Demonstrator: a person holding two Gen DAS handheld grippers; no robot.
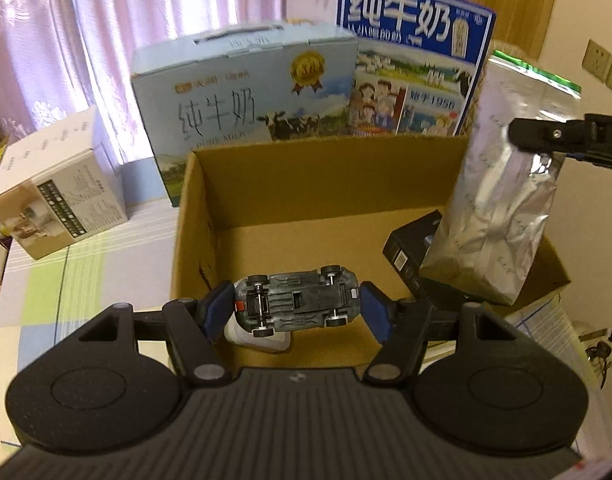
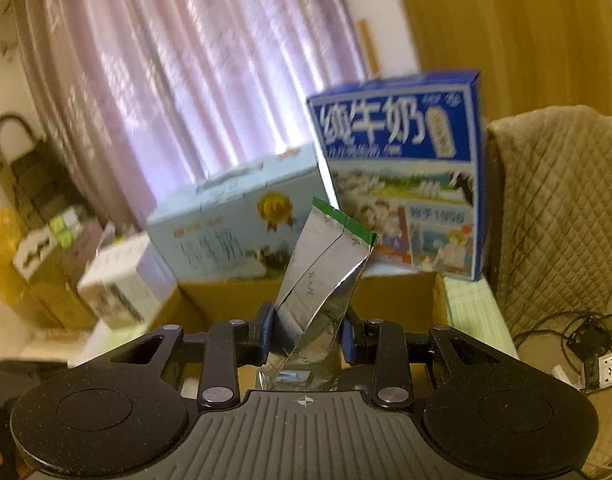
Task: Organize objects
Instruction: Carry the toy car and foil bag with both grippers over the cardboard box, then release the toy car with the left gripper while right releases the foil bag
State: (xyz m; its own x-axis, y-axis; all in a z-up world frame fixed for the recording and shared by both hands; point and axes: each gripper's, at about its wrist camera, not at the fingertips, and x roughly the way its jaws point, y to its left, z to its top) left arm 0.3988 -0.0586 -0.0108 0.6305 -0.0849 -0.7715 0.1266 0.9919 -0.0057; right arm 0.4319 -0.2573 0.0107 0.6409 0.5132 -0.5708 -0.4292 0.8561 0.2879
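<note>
My left gripper (image 1: pixel 295 305) is shut on a grey toy car (image 1: pixel 295 299), held underside up over the near edge of an open cardboard box (image 1: pixel 322 172). A white object (image 1: pixel 257 340) lies below the car in the box. A black box (image 1: pixel 410 252) lies inside at the right. My right gripper (image 2: pixel 306 330) is shut on a silver foil bag (image 2: pixel 320 284) with a green top edge. In the left wrist view the foil bag (image 1: pixel 494 208) hangs over the box's right side, with one right gripper finger (image 1: pixel 546 132) on it.
A light blue milk carton (image 1: pixel 241 100) and a dark blue milk carton (image 1: pixel 414 56) stand behind the cardboard box. A white box (image 1: pixel 57 188) sits to the left on a checked cloth (image 1: pixel 85 272). Pink curtains hang behind. A quilted cover (image 2: pixel 554 208) and cables (image 2: pixel 586 340) are at the right.
</note>
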